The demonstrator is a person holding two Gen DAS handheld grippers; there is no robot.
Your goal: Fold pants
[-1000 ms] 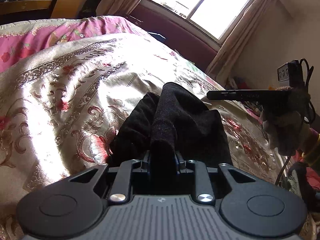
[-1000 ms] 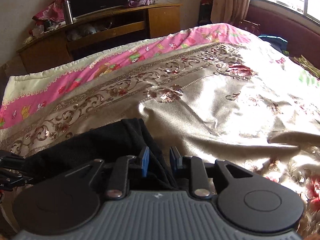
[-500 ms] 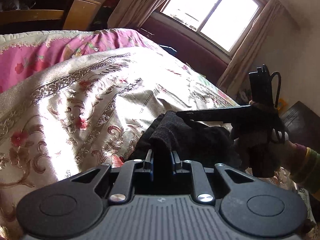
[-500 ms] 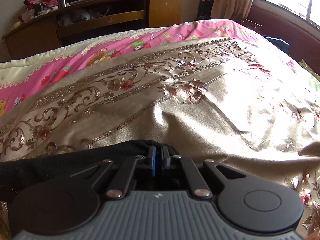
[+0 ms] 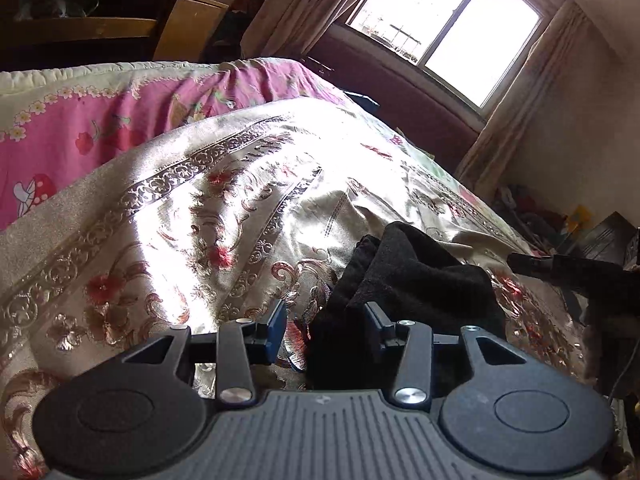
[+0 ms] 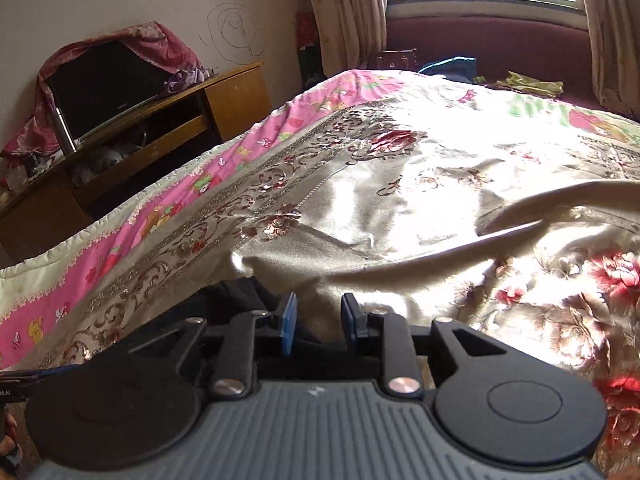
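Low and right of centre in the left wrist view, the black pants (image 5: pixel 416 280) lie bunched on the bed (image 5: pixel 168 216): soft, limp, light, best pinched at a folded edge. Left claw (image 5: pixel 326 326) gapes empty; right claw (image 6: pixel 318 322) too, where only a dark corner shows.

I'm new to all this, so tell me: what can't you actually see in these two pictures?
- Black pants: near end hidden behind the left gripper, left view; the right view shows only a corner, the right gripper covering the rest.
- How neat the fold is: cannot tell.
- Outside the window: glare.
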